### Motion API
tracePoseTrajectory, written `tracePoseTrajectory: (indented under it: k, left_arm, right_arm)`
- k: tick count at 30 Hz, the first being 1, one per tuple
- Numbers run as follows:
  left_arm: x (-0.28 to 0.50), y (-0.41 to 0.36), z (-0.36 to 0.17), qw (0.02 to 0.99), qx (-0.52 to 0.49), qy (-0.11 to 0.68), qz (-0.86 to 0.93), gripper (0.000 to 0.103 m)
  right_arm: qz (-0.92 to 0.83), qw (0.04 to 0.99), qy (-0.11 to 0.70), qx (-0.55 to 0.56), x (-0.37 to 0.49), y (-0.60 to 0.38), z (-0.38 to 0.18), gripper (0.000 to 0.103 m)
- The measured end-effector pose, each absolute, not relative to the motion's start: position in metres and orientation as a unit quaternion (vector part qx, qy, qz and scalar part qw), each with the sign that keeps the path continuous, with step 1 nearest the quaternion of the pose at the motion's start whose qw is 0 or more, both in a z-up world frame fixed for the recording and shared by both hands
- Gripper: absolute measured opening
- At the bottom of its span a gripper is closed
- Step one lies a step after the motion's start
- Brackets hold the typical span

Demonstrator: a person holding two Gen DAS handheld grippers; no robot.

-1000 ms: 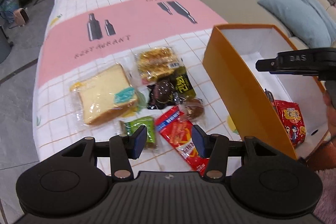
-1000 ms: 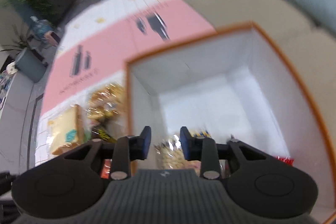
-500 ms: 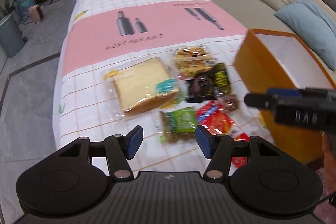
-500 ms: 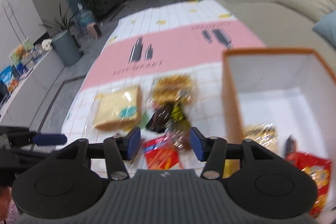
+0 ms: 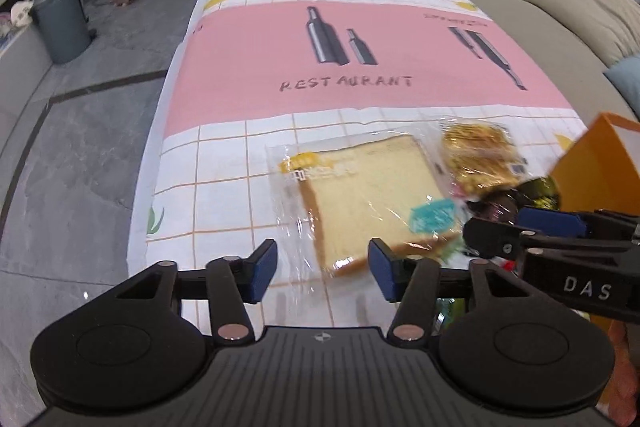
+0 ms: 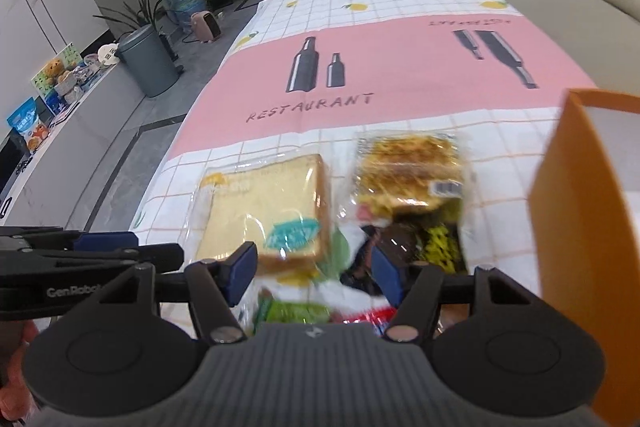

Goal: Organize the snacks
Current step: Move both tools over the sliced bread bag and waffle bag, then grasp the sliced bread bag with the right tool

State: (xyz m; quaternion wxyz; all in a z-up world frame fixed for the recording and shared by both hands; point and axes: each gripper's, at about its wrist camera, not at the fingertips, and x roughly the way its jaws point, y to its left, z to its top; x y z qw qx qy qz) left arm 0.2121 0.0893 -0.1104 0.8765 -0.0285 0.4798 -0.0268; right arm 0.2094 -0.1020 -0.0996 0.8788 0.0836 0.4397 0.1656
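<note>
- Snacks lie near the tablecloth's (image 5: 224, 195) front edge: wrapped bread slice (image 5: 360, 195), golden pastry pack (image 6: 408, 167), dark packet (image 6: 424, 239), green packet (image 6: 292, 311).
- Orange box (image 6: 576, 227) stands at the right edge; contents hidden.
- Left gripper (image 5: 322, 267) and right gripper (image 6: 316, 271) gape, empty; sorting looks unfinished.

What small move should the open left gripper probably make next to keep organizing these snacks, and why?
Probably ease the left gripper forward and down over the near edge of the clear-wrapped bread slice. Its jaws are open and empty, the bread lies directly ahead on the checked tablecloth, outside the orange box.
</note>
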Motion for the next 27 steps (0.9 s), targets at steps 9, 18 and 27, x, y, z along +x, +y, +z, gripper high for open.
tracePoseTrajectory:
  k: [9,18,27]
  left_arm:
    - [0.228,0.102,-0.133,0.861,-0.048,0.506,-0.01,0.03]
    - [0.229,0.103,-0.14,0.859,-0.046,0.509,-0.007,0.028]
    - [0.23,0.101,-0.141,0.858,-0.043,0.513,0.0,0.021]
  right_arm:
    - [0.182,0.864,0.46,0.092,0.256,-0.085,-0.131,0.063]
    - [0.195,0.857,0.466,0.103,0.267,-0.077,-0.149,0.07]
    - [0.197,0.858,0.463,0.102,0.263,-0.06,-0.152,0.064]
